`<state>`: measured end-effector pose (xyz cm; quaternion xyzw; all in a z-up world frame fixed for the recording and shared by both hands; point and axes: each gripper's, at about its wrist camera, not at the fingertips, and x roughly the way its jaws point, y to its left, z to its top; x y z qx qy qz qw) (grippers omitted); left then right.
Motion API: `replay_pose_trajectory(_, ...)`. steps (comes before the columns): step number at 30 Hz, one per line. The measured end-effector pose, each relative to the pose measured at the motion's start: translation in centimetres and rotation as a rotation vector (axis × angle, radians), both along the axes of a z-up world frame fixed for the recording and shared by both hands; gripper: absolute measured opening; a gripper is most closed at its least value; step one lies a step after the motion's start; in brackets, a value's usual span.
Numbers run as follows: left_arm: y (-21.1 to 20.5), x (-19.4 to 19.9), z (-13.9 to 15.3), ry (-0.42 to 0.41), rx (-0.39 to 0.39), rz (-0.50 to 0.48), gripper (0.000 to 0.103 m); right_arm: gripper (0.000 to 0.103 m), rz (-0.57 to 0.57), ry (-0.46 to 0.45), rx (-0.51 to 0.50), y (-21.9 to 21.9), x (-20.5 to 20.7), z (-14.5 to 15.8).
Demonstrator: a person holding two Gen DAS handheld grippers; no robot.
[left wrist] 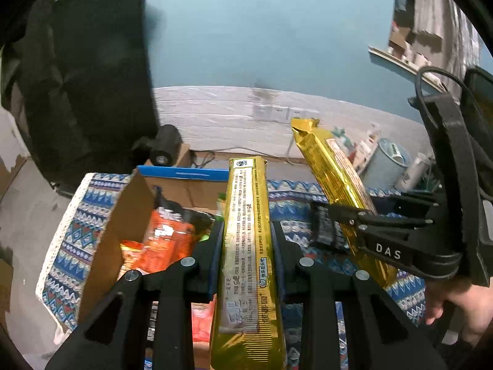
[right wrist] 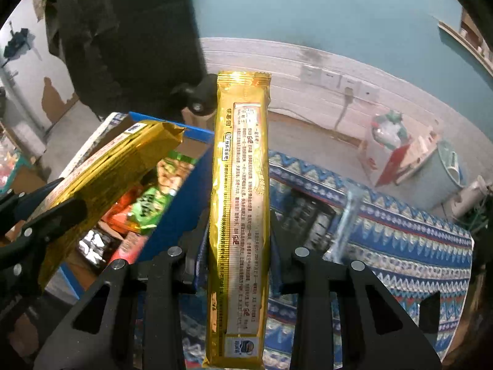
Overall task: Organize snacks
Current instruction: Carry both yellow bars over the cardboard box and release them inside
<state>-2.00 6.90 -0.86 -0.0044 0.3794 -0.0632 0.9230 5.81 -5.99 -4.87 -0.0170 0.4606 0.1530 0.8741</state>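
While both tongs clamp gold packets (left wrist: 246, 246) | box (right wrist: 172, 215) contents clearer — right view

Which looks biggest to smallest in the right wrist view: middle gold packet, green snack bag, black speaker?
1. Middle gold packet, though it is nearest the camera.
2. Green snack bag.
3. Black speaker, farthest away, so its true size is unsure.
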Motion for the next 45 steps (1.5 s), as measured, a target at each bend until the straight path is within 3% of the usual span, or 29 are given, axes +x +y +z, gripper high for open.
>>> replay_pose_trajectory(18,9.4,1.8,-1.8,0.047,-0.041,0.196,0.029,0.031,0.103,0.066,0.079,8.8,2.3,-0.9)
replay_pose_trajectory(32,12.3,2.7,-4.6,0.131,-0.067,0.281,0.03,0.031,0.163,0.129,0.112,13.4,2.8,-2.9)
replay_pose_trajectory(34,12.2,2.6,-4.3,0.122,-0.05,0.287,0.032,0.031,0.164,0.142,0.123,13.6,3.0,-3.3)
replay_pose_trajectory(36,12.1,2.5,-4.1,0.114,-0.029,0.286,0.045,0.032,0.179,0.171,0.137,14.0,3.2,-3.7)
replay_pose_trajectory(38,11.9,2.5,-4.0,0.11,-0.019,0.288,0.051,0.034,0.183,0.182,0.152,14.1,3.2,-3.8)
replay_pose_trajectory(40,11.9,2.5,-4.0,0.113,-0.011,0.287,0.051,0.036,0.18,0.18,0.174,14.0,3.2,-3.6)
replay_pose_trajectory(43,11.8,2.5,-4.1,0.12,-0.017,0.284,0.053,0.051,0.175,0.168,0.176,13.6,3.1,-3.1)
replay_pose_trajectory(45,11.5,2.5,-4.0,0.122,-0.022,0.28,0.061,0.058,0.159,0.157,0.173,13.1,3.1,-2.8)
